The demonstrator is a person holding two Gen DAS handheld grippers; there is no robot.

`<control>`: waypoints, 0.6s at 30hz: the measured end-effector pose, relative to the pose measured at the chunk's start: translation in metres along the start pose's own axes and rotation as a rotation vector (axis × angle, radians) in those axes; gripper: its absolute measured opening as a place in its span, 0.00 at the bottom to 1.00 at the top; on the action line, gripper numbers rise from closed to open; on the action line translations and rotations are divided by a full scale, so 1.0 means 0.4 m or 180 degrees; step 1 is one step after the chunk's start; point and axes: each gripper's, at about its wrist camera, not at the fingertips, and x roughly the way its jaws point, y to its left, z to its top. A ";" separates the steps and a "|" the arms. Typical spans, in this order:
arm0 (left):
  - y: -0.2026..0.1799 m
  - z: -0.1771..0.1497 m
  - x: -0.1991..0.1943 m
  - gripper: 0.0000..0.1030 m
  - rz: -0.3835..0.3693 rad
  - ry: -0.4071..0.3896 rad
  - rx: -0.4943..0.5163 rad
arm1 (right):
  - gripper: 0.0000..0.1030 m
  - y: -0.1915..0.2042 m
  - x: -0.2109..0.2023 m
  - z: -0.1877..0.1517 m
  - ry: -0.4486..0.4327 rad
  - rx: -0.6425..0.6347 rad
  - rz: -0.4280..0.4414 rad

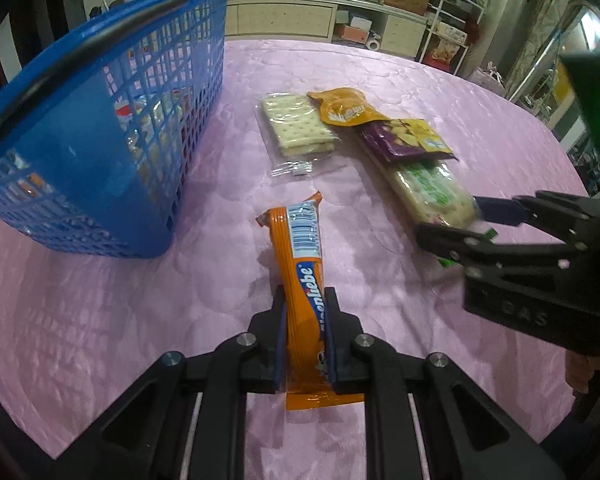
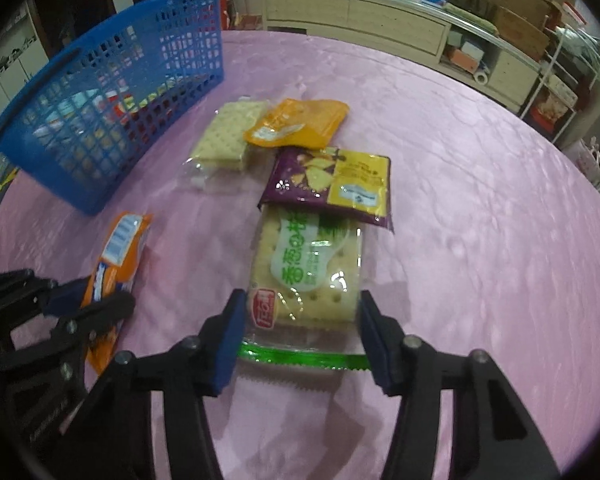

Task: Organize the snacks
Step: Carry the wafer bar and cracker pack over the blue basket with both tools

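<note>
My left gripper (image 1: 305, 340) is clamped on the orange wafer bar (image 1: 300, 264), blue pads pressed to both long sides near its lower end; the bar's far end, barcode up, points away from me over the pink tablecloth (image 1: 100, 320).

My right gripper (image 2: 302, 332) straddles the near end of the green-label cracker pack (image 2: 306, 272). The blue pads sit at either edge of the pack. I can't tell whether they press on the wrapper yet. The pack's green serrated seam lies between the pads, flat on the cloth.

The far end of the cracker pack is tucked under the purple and yellow chip packet (image 2: 332, 184). Beyond that packet and touching it lies the orange pouch (image 2: 300, 122). Its left edge overlaps the clear-wrapped plain crackers (image 2: 224, 138).

From the right wrist view, the left gripper (image 2: 100, 300) shows at lower left with the orange wafer bar (image 2: 120, 248) in its grip.

The blue basket (image 1: 100, 152) stands at the left of the table, well apart from the loose snacks, its black handle (image 1: 80, 48) along the rim. Through the mesh I see packets already inside; I can't tell which ones.

Behind the table, a cream cabinet (image 2: 360, 16) runs along the wall with cluttered shelves beside it.
</note>
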 end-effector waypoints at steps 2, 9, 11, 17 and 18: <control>-0.011 -0.007 -0.017 0.14 -0.0008 -0.0045 0.0040 | 0.57 0.004 -0.029 -0.025 -0.0050 0.0023 -0.0023; -0.041 -0.022 -0.106 0.14 -0.0081 -0.0263 0.0178 | 0.57 0.023 -0.140 -0.048 -0.0267 0.0068 -0.0078; -0.049 -0.024 -0.141 0.14 -0.0094 -0.0354 0.0221 | 0.57 0.037 -0.180 -0.056 -0.0348 0.0042 -0.0098; -0.032 -0.032 -0.238 0.14 -0.0125 -0.0590 0.0308 | 0.57 0.087 -0.286 -0.060 -0.0620 -0.0024 -0.0110; -0.026 -0.033 -0.254 0.14 -0.0128 -0.0632 0.0325 | 0.57 0.094 -0.296 -0.055 -0.0653 -0.0038 -0.0116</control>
